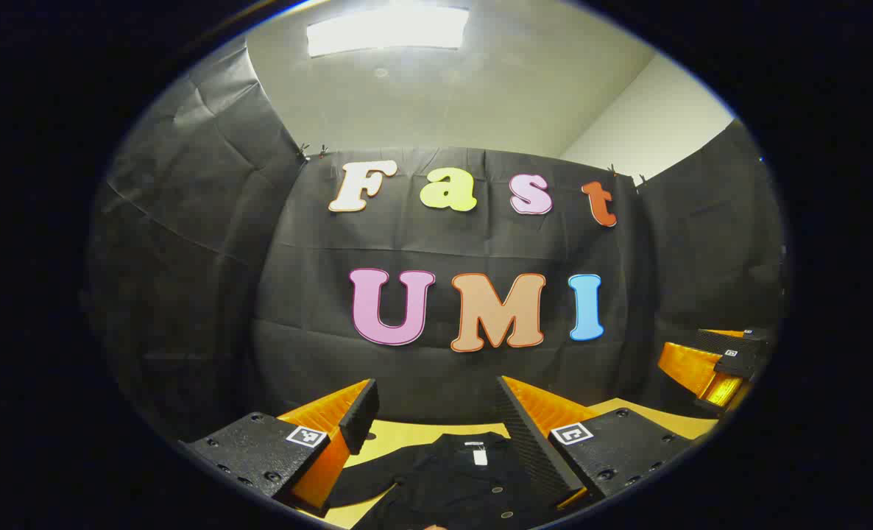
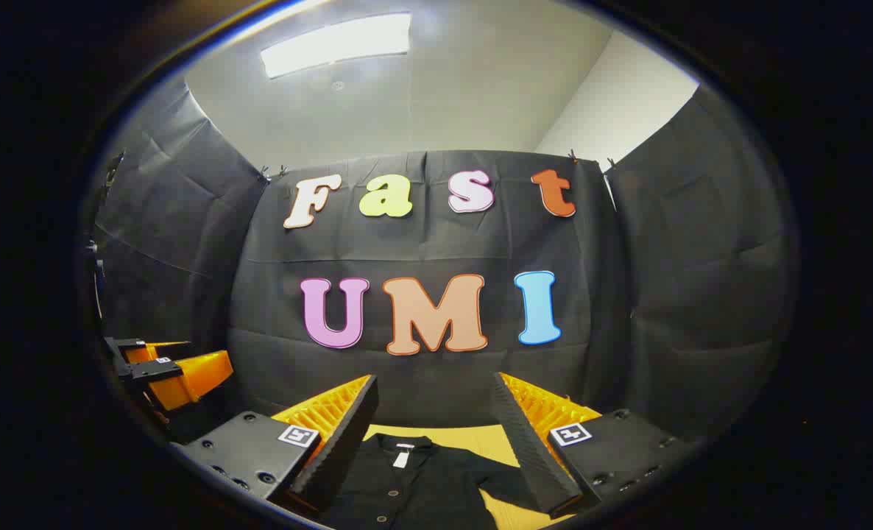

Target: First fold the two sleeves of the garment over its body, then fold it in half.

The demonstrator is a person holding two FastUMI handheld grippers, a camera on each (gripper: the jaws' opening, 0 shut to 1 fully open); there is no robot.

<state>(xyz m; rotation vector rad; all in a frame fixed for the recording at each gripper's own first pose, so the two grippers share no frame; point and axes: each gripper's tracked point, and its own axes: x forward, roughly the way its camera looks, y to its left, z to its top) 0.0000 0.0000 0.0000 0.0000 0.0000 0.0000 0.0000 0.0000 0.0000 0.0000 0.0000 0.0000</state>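
Left gripper view had the black button-up shirt [image 1: 458,478] flat on the bench [image 1: 407,434], left gripper [image 1: 436,419] and right gripper [image 2: 436,412] spread wide, empty above; grabbing both layers could drag it.

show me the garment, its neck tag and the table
garment [image 1: 451,478], left gripper view, buttoned front.
neck tag [image 1: 480,456], left gripper view, tag's middle.
table [image 2: 492,442], right gripper view, bare top behind the collar.

The shirt [image 1: 455,478] is cut off at the bottom edge; its sleeves are perhaps partly hidden behind fingers [image 2: 341,442].
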